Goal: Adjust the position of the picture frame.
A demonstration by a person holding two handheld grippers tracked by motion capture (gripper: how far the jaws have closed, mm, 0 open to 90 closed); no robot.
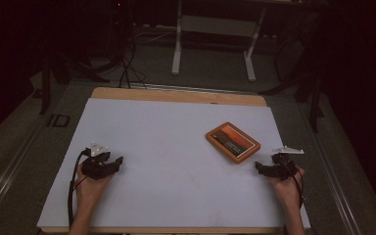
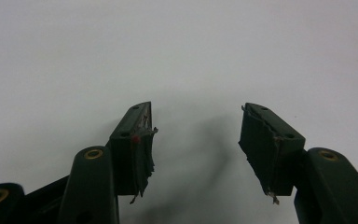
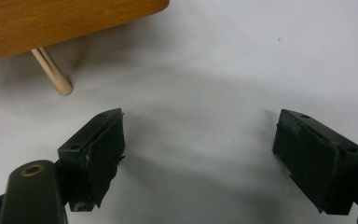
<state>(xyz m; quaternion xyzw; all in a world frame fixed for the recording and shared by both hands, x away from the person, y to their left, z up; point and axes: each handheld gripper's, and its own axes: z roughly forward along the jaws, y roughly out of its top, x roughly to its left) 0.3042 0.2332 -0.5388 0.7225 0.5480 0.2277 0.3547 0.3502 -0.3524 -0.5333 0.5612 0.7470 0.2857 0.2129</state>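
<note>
A wooden picture frame (image 1: 233,142) with an orange and dark image lies tilted on the white sheet (image 1: 176,161), right of the middle. My right gripper (image 1: 259,167) rests on the sheet just right of and below the frame, apart from it, jaws open and empty. In the right gripper view the open gripper (image 3: 200,121) faces bare sheet, with the frame's wooden edge (image 3: 51,23) and its small dowel prop (image 3: 53,74) at the upper left. My left gripper (image 1: 117,164) sits at the sheet's left side, far from the frame. Its open jaws (image 2: 196,116) hold nothing.
The sheet covers a wooden table whose far edge (image 1: 176,95) shows at the back. Behind it on the floor stand a white desk frame (image 1: 215,44), dark stands and cables (image 1: 125,63). The sheet's near edge (image 1: 166,227) lies by the forearms.
</note>
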